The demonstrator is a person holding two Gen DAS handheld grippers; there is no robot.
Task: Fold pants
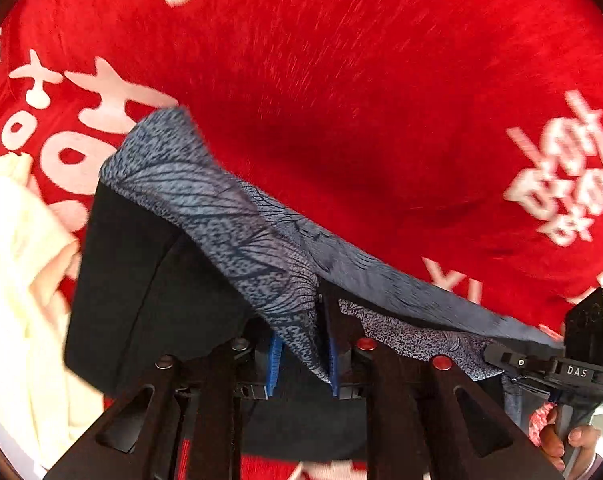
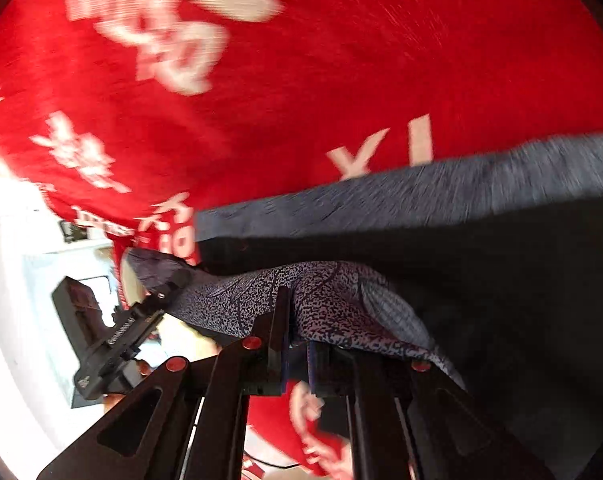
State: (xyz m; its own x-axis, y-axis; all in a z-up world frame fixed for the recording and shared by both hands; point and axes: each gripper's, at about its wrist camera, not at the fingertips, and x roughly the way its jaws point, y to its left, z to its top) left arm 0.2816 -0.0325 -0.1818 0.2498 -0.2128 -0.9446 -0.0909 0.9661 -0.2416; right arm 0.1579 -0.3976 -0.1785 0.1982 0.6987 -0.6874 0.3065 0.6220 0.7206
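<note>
The pants (image 1: pixel 205 204) are black with a grey-blue patterned band along one edge. They hang stretched between both grippers above a red cloth. My left gripper (image 1: pixel 301 344) is shut on the patterned band, which bunches between its blue pads (image 1: pixel 275 354). My right gripper (image 2: pixel 297 332) is shut on the same band (image 2: pixel 333 300) further along; the black part (image 2: pixel 501 280) spreads to its right. The right gripper shows at the right edge of the left wrist view (image 1: pixel 581 360), and the left gripper shows at the left of the right wrist view (image 2: pixel 113 336).
A red cloth with white lettering (image 1: pixel 361 100) covers the surface under the pants and fills most of both views (image 2: pixel 301 80). A cream-white garment (image 1: pixel 17 280) lies at the left. A white floor or room area (image 2: pixel 17 300) shows beyond the cloth's edge.
</note>
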